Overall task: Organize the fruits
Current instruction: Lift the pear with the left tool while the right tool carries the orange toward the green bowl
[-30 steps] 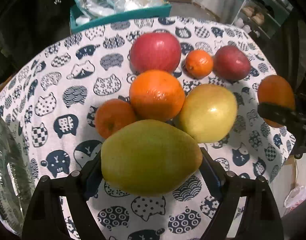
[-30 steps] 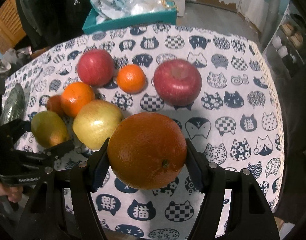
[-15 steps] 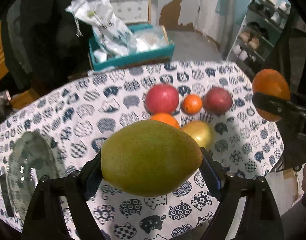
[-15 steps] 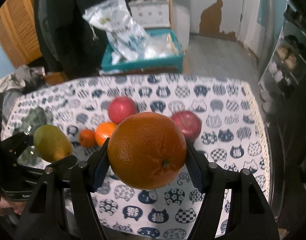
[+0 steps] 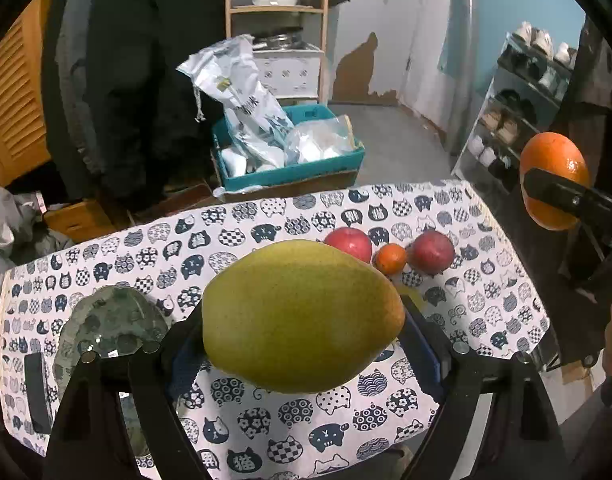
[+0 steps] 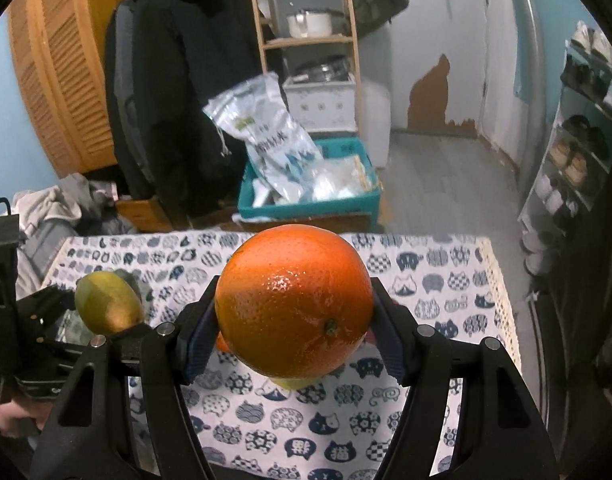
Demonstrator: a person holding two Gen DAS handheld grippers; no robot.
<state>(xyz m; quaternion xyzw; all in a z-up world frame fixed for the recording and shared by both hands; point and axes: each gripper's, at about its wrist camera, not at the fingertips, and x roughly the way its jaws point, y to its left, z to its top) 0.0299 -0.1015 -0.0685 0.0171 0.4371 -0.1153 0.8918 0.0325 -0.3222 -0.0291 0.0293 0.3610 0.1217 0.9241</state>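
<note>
My left gripper is shut on a big green mango, held high over the cat-print table. My right gripper is shut on a large orange, also lifted well above the table. Each held fruit shows in the other view: the orange at the far right, the mango at the left. On the cloth behind the mango lie two red apples with a small tangerine between them. Other fruits are mostly hidden behind the held ones.
A clear glass bowl stands on the table's left side. Beyond the far edge sits a teal crate with plastic bags. A dark coat, wooden shelves and a shoe rack ring the room.
Both grippers have risen with their fruits and tipped up toward level. The table and the fruits left on it now look smaller and farther, and more of the room shows.
</note>
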